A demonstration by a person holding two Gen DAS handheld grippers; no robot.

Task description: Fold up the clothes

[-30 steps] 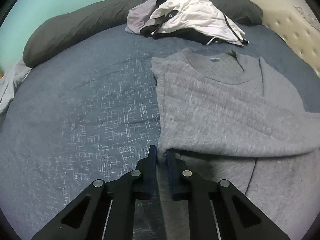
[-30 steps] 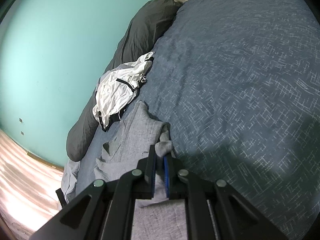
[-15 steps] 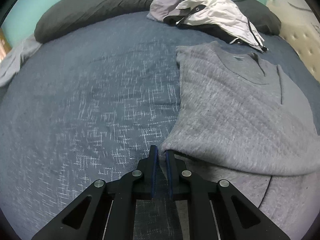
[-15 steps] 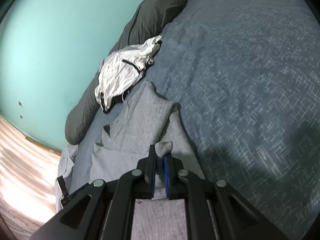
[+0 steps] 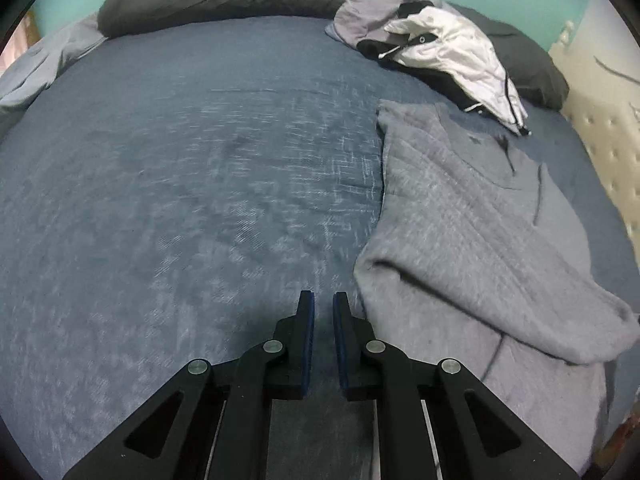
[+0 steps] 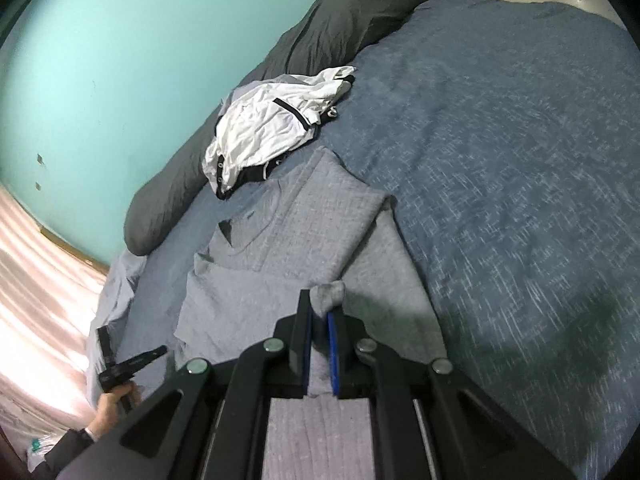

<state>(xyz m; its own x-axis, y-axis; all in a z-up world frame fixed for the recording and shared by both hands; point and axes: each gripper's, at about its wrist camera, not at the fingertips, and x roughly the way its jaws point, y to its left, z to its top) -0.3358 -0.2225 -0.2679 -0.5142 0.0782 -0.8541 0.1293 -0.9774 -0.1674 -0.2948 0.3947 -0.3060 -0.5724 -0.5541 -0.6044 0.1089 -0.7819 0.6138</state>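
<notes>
On the bed [image 5: 200, 184], the half-folded grey sweater [image 5: 472, 220] lies rightward, broad bare cover leftward; the left hand-held gripper [image 5: 323, 304] parted, empty, the right hand-held gripper [image 6: 320, 312] pinching its sleeve.

My right claw [image 6: 320, 312] pinches a bunched edge of the grey knit sweater [image 6: 304, 232], which spreads out ahead of it over the blue woven bedspread [image 6: 500, 152]. Farther ahead and left lies a crumpled white jacket with black trim [image 6: 268, 128], against a long dark grey pillow [image 6: 320, 36].
</notes>
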